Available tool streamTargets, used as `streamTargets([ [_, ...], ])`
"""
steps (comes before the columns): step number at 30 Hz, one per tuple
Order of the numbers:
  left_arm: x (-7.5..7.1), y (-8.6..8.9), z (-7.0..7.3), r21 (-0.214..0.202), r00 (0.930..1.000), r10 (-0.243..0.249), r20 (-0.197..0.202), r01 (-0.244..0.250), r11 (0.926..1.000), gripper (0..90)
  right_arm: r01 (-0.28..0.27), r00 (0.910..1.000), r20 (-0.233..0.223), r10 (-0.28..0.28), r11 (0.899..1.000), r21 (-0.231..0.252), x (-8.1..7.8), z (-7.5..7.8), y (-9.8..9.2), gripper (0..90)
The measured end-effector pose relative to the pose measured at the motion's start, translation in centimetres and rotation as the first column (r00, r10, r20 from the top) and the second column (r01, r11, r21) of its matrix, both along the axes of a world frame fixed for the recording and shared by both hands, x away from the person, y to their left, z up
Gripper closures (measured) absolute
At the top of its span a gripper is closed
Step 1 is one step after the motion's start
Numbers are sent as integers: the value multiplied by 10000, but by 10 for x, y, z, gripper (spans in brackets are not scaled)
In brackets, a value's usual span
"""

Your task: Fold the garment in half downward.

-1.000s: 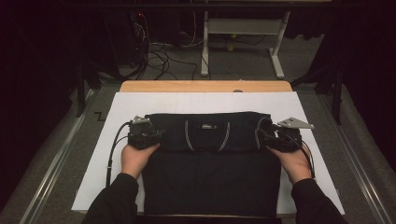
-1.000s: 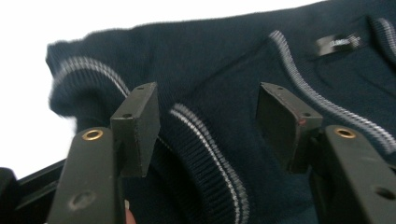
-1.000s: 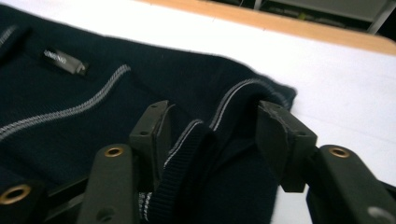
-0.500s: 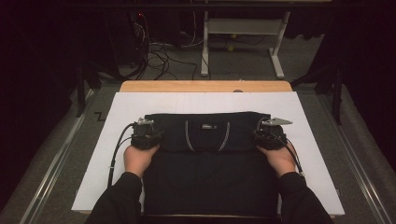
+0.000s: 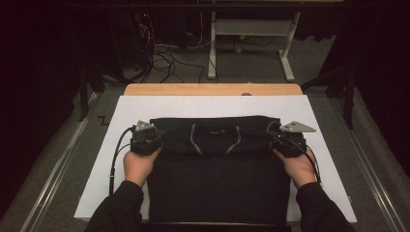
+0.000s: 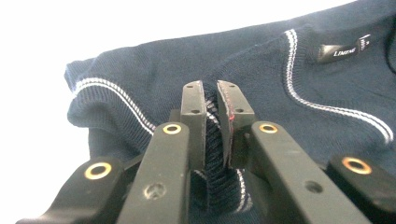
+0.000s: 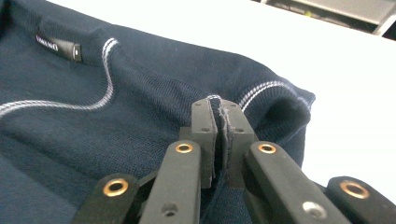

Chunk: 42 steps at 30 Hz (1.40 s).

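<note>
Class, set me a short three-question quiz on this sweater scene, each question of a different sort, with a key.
1. True or false: the left gripper is shut on the sweater.
2. What does the sweater lie on? A) white board B) bare floor C) a chair
3. Fill in: the right gripper pinches the knit beside a white-striped ____.

Key: 1 true. 2 A. 3 cuff; it looks like a sleeve end.

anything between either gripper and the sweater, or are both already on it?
Nothing stands between. The left gripper is shut on a fold of the navy sweater at one shoulder edge, and the right gripper is shut on the fabric at the other.
</note>
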<state>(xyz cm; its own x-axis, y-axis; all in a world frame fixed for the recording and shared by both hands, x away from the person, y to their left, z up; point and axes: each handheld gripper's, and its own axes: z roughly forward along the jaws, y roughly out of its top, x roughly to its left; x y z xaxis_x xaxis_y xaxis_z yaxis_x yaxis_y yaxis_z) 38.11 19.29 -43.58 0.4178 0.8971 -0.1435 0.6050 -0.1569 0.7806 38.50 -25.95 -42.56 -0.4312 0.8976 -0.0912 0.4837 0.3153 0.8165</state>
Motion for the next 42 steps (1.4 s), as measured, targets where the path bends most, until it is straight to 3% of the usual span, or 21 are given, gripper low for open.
streamTargets([
  [11, -42, -2, 22, -643, 9924, -596, 1080, 668, 9957, 784, -271, 9951, 962, 223, 9984, 488, -34, 26, -11, 864],
  [16, -61, -4, 21, -475, 9904, -795, 1130, 853, 9952, 784, -424, 9918, 1233, 336, 9967, 695, -53, 33, -19, 863],
  [19, -71, -3, 18, -579, 9901, -869, 1098, 937, 9939, 784, -515, 9901, 1339, 422, 9964, 667, -65, 33, -22, 863],
  [24, -87, -4, 13, -423, 9879, -1132, 1063, 1182, 9921, 783, -682, 9877, 1456, 566, 9948, 759, -84, 27, -23, 863],
  [31, -102, -1, -5, -367, 9887, -1335, 675, 1362, 9900, 782, -687, 9921, 1120, 566, 9919, 1073, -103, 2, -25, 863],
  [35, -112, 2, -18, -630, 9910, -1272, 422, 1297, 9895, 782, -720, 9931, 1008, 599, 9901, 1208, -111, -9, -26, 863],
  [39, -115, 2, -21, -551, 9906, -1343, 265, 1356, 9892, 782, -700, 9942, 905, 581, 9884, 1348, -116, -18, -29, 863],
  [42, -120, 0, -20, -502, 9891, -1424, 373, 1442, 9883, 782, -643, 9955, 785, 536, 9879, 1412, -120, -21, -33, 863],
])
